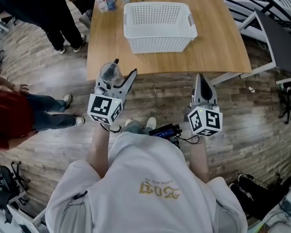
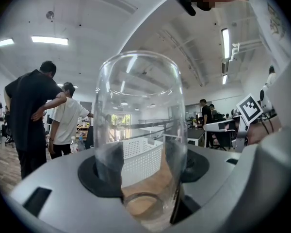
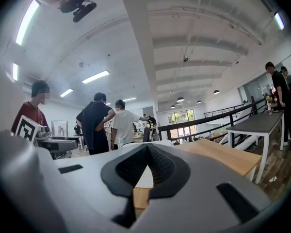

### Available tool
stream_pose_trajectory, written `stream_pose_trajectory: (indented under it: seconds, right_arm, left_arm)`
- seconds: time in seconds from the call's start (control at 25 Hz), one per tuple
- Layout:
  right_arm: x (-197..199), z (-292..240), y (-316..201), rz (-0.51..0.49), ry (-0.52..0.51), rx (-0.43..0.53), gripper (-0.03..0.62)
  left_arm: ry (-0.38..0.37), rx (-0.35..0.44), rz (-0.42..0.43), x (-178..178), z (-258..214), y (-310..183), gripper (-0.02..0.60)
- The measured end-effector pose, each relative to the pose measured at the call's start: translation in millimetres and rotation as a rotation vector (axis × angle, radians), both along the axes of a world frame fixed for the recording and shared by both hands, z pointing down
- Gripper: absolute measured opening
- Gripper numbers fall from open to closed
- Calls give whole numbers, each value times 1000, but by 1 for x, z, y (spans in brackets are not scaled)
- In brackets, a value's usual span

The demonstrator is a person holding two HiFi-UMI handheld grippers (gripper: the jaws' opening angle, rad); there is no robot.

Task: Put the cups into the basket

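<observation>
At the far left of the head view, a person in a red top (image 1: pixel 7 120) is being shown standing on the wooden floor. Next, a clear glass cup (image 1: pixel 110 73) is being gripped by the left gripper (image 1: pixel 120 74), whose jaws are being pressed against the cup's sides. The cup is being held in the air, just short of the table's (image 1: pixel 218 42) near edge. Farther along, a white basket (image 1: pixel 160 41) is being borne by the tabletop, well apart from the cup. At the right, the right gripper (image 1: pixel 202 81) is being held with its jaws closed together and nothing between them.
</observation>
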State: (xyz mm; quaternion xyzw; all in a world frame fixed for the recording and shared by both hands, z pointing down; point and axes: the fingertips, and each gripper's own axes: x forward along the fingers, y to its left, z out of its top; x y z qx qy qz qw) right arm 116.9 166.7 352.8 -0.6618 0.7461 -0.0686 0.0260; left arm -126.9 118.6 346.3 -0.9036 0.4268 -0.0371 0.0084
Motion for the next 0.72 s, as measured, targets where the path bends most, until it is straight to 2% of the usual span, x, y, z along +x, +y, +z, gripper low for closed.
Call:
stream_pose_trajectory:
  seconds: [0.32, 0.72]
  right_arm:
    - [5, -3, -16, -1, 9, 3, 8]
    - [12, -7, -60, 26, 11, 10, 9]
  left_arm:
    - [1, -1, 9, 7, -3, -14, 293]
    - [18, 12, 45, 19, -14, -67, 295]
